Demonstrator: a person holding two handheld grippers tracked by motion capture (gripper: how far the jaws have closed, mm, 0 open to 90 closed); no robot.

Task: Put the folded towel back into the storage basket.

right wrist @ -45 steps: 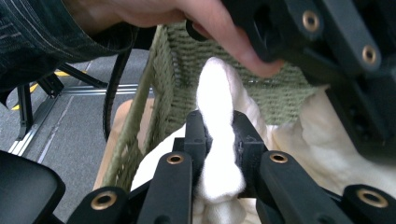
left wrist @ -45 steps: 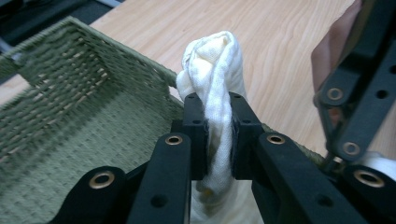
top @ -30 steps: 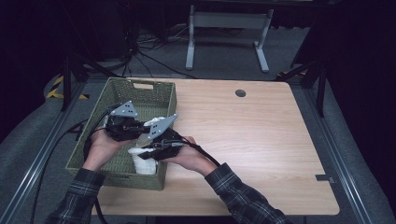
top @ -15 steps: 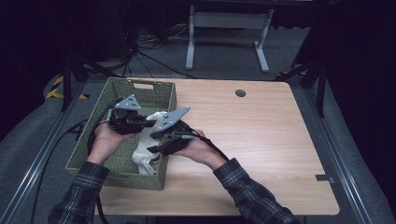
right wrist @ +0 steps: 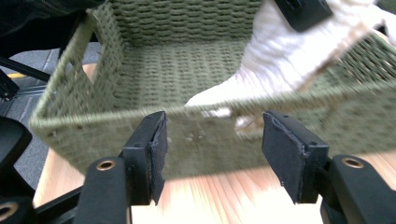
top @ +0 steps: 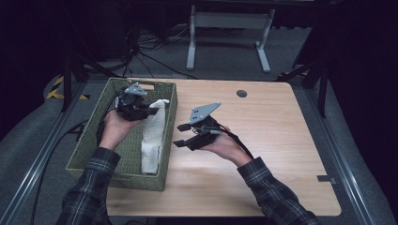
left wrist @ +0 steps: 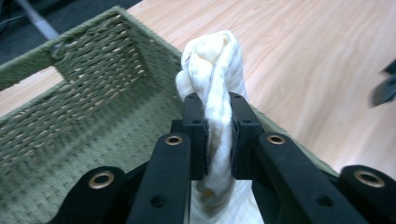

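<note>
Left hand-held gripper (top: 151,111) clamped, right hand-held gripper (top: 181,143) (just opening) empty

cloth (left wrist: 212,60): white soft fabric | basket (top: 94,150): green woven | table (top: 263,140): smooth wood

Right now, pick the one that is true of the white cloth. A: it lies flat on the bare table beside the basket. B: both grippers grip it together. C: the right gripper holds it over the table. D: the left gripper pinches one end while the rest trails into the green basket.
D: the left gripper is clamped on the white cloth, whose other end lies in the green basket, while the right gripper stands open with nothing between its jaws.
</note>
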